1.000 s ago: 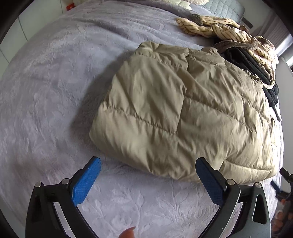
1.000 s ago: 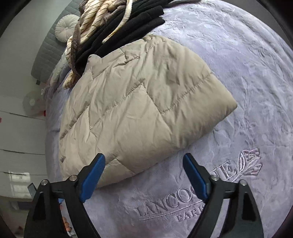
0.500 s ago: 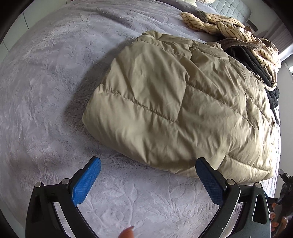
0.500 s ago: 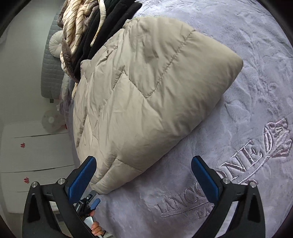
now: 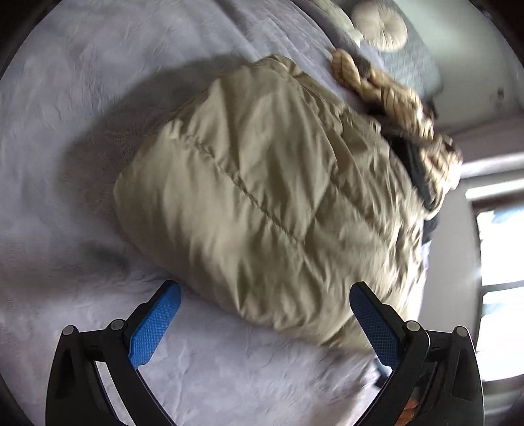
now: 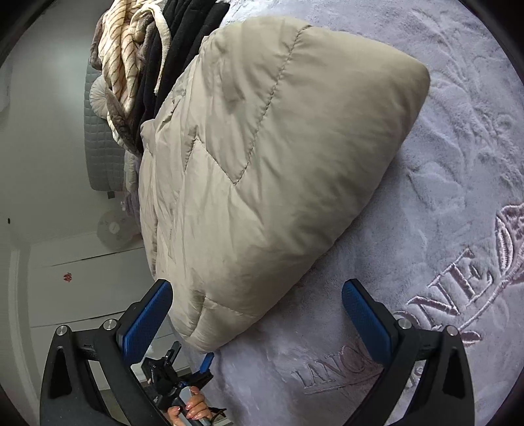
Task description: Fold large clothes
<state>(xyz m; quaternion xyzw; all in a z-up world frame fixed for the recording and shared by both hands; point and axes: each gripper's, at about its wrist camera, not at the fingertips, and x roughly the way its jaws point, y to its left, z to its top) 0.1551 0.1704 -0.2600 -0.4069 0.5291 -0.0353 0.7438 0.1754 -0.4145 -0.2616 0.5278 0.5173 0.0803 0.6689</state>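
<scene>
In the left wrist view, blurred by motion, the left gripper [image 5: 264, 308] stood spread wide and empty at the bottom of the frame, its blue pads framing the near edge of the folded beige puffer jacket [image 5: 262, 196], which filled the centre on the lavender bedspread [image 5: 65, 131]. A striped cream garment [image 5: 393, 98] and a black garment [image 5: 416, 164] lay piled against the jacket's far edge at upper right, with a round cushion [image 5: 380, 24] beyond. In the right wrist view, the right gripper [image 6: 257, 309] had just been opening and stood released with nothing pressed between its pads, the jacket's lower corner [image 6: 209, 321] lying just ahead between them. At bottom centre a hand [image 6: 193, 404] held the other gripper's handle.
</scene>
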